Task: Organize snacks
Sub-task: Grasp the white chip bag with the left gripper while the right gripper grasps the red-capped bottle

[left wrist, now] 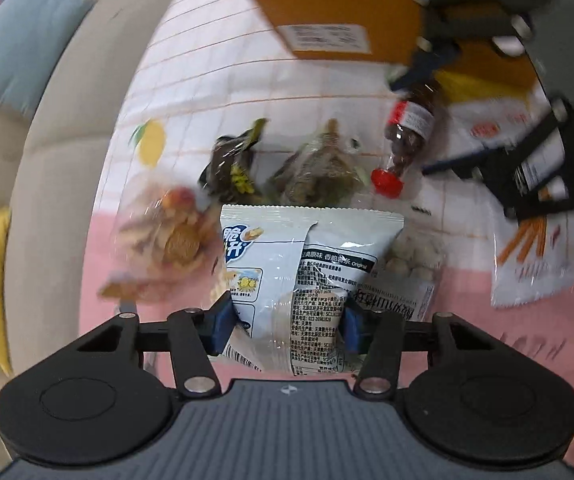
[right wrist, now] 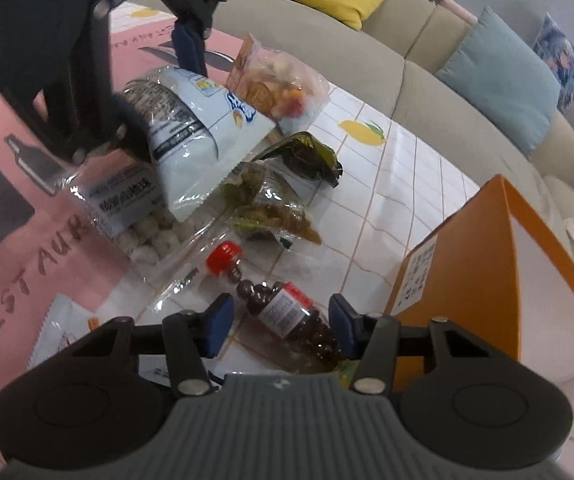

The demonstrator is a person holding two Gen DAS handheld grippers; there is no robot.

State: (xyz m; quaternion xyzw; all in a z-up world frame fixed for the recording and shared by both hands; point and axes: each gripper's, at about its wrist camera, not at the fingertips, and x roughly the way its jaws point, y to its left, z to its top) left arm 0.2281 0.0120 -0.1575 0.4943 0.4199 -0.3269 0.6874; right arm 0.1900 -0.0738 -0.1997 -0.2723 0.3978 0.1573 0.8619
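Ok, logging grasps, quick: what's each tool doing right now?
Left tool: closed on the white chip bag.
Right tool: open, straddling the red-capped bottle, not gripping.

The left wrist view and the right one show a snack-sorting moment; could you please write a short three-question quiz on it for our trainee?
1. True or false: the left gripper is shut on the white chip bag.
2. What colour is the cap of the bottle between the right gripper fingers?
3. The orange box stands: A) on the sofa, B) on the tablecloth, C) on the floor.

Key: 1 true; 2 red; 3 B.
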